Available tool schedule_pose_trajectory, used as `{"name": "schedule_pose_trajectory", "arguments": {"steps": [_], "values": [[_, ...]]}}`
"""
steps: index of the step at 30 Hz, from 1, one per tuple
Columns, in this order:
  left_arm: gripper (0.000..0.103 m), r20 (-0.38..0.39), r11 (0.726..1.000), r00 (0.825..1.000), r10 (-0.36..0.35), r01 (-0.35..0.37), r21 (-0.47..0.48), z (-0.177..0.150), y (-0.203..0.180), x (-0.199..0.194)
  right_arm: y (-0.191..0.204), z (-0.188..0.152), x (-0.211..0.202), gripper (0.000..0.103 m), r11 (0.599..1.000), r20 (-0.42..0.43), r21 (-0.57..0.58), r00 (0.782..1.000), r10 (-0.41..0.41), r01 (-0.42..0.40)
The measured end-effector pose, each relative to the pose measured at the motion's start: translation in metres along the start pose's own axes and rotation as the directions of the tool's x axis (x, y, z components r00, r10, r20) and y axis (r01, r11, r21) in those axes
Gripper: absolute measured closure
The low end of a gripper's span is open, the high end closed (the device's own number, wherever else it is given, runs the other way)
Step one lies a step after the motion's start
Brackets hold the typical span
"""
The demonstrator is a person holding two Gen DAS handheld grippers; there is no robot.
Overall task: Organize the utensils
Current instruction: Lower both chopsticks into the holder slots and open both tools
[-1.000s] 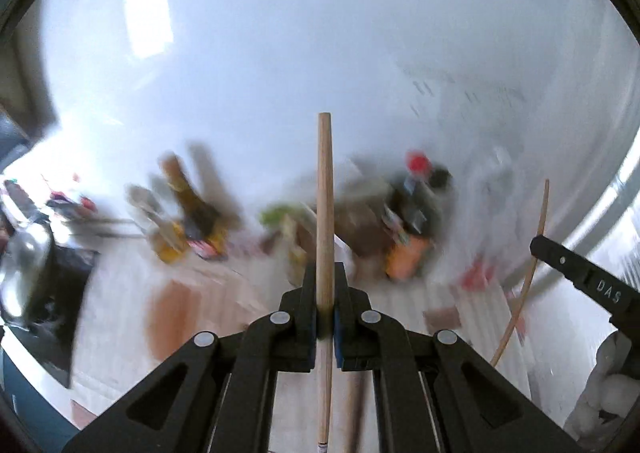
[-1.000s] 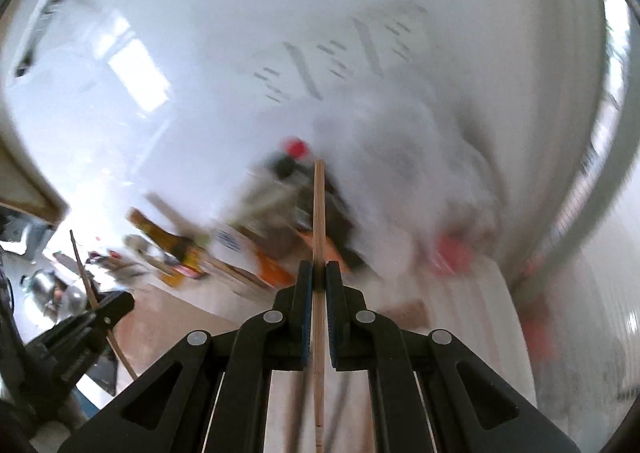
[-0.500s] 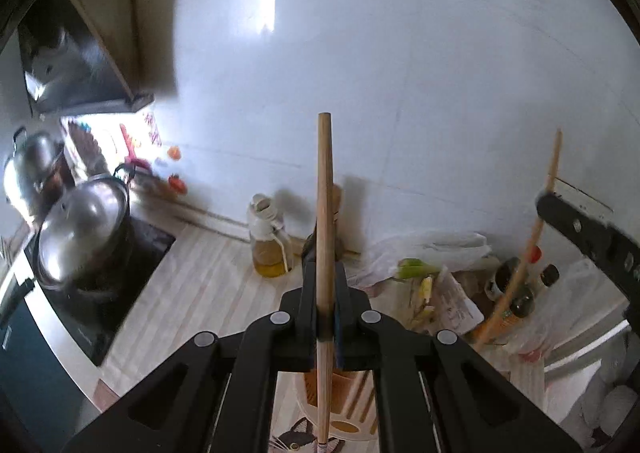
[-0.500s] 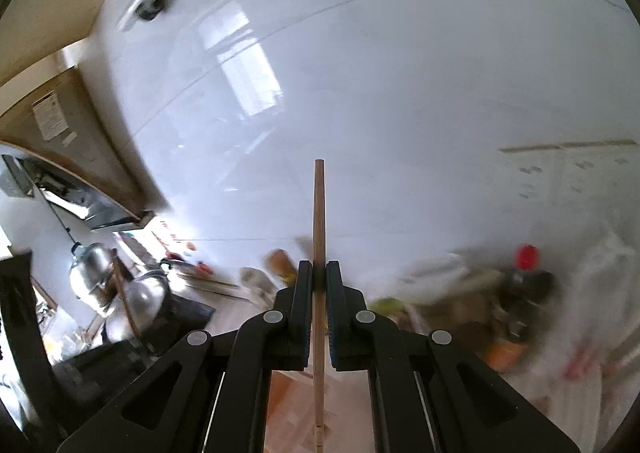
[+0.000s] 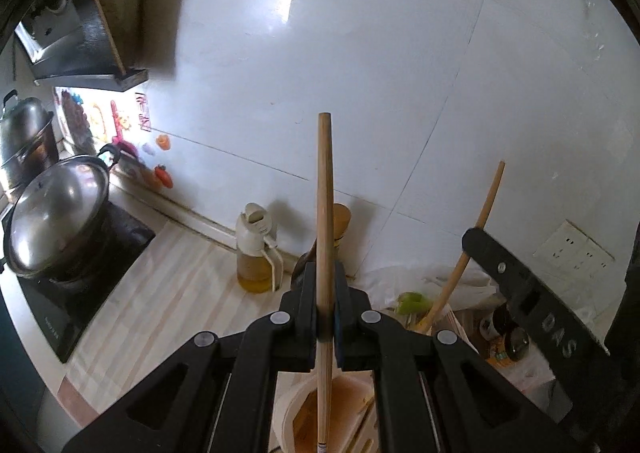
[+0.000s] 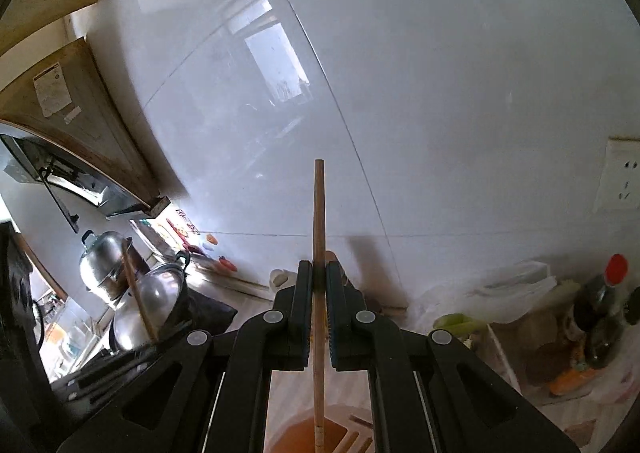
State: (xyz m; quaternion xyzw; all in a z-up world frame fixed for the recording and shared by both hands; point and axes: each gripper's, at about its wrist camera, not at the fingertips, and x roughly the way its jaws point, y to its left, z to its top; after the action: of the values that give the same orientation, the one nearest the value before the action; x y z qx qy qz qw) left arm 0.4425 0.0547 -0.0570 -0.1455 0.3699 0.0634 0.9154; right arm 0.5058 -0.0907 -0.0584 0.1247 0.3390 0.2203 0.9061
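left wrist view: our left tool (image 5: 325, 317) is clamped on a long round pale wooden chopstick (image 5: 324, 213), which stands upright between the pads, its lower tip over a beige plastic holder with an orange inside (image 5: 340, 409) at 6 o'clock. at 3 o'clock our right tool (image 5: 520, 285) carries a second thin wooden chopstick (image 5: 476, 229), tilted toward 1 o'clock. a clear oil bottle with a white cap (image 5: 256, 253) stands on the pale striped bench (image 5: 168, 293) at 10 o'clock of the pads, and a steel lidded pot (image 5: 56, 213) sits at 9 o'clock.

right wrist view: our right tool (image 6: 319, 309) is closed on its own chopstick, upright, the lower tip over the same holder (image 6: 304, 433) at 6 o'clock, where a couple of other sticks seem to lie already. a dark sauce bottle with a red cap (image 6: 600, 301) stands at 3 o'clock.

we judge the sorting part done: both chopsticks are picked up and poised above the holder, not yet let go. lowering and releasing them is left.
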Motion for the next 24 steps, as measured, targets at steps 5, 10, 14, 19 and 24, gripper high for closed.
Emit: {"name": "schedule_pose_trajectory", "arguments": {"steps": [5,10,14,19,24], "values": [[0.100,-0.031,1.000,0.999,-0.018,0.018,0.019,-0.015,0.001,0.020,-0.011,-0.011,0.006,0.096,1.000,-0.028,-0.005,1.000,0.003,-0.003],[0.100,-0.068,0.999,0.998,-0.010,0.012,0.037,-0.037,0.007,0.022,-0.023,-0.026,-0.005,0.096,1.000,-0.057,-0.015,0.998,0.018,-0.019],[0.100,-0.073,0.999,0.997,0.001,0.002,0.050,-0.049,0.012,0.013,-0.025,-0.033,-0.011,0.096,0.999,-0.088,-0.024,0.996,0.033,-0.036],[0.099,-0.085,0.998,0.996,-0.013,0.018,0.056,-0.060,0.020,0.005,-0.020,-0.045,-0.020,0.096,0.996,-0.127,-0.065,0.991,0.052,-0.061],[0.095,-0.082,0.996,0.996,-0.030,0.036,0.078,-0.061,0.016,-0.009,-0.010,-0.048,-0.027,0.096,0.990,-0.159,-0.105,0.984,0.076,-0.093]]}}
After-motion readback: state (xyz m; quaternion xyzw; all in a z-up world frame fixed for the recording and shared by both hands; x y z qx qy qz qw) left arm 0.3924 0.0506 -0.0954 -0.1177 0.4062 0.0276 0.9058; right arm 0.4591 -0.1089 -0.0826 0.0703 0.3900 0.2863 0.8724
